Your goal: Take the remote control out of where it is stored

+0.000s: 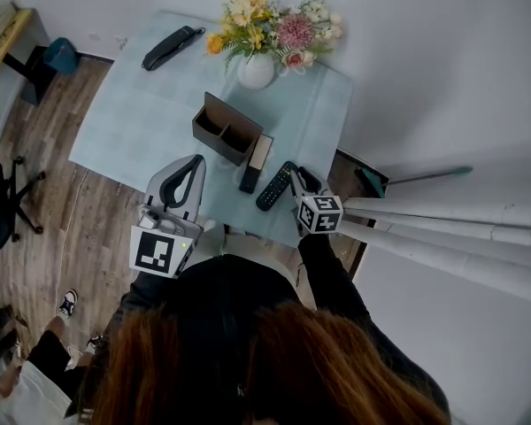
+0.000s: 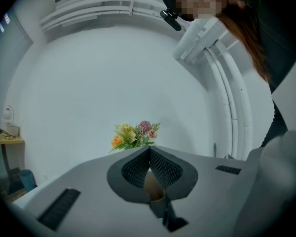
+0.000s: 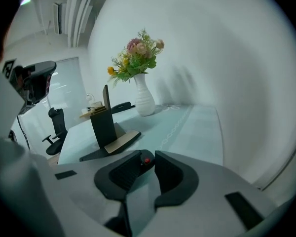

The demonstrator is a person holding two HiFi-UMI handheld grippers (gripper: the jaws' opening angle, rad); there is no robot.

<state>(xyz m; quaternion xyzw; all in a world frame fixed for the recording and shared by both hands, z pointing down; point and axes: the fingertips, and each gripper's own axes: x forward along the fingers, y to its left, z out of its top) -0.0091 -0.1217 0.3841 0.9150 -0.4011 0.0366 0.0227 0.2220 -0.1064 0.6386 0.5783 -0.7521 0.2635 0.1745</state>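
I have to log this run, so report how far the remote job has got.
Done: the remote lies flat on the table, outside the brown box and beside it. In hand: the right gripper has its jaws apart round the remote's red-button end and does not seem to be clamping it. Left: draw that gripper clear. The left gripper is shut and empty, taking no part.
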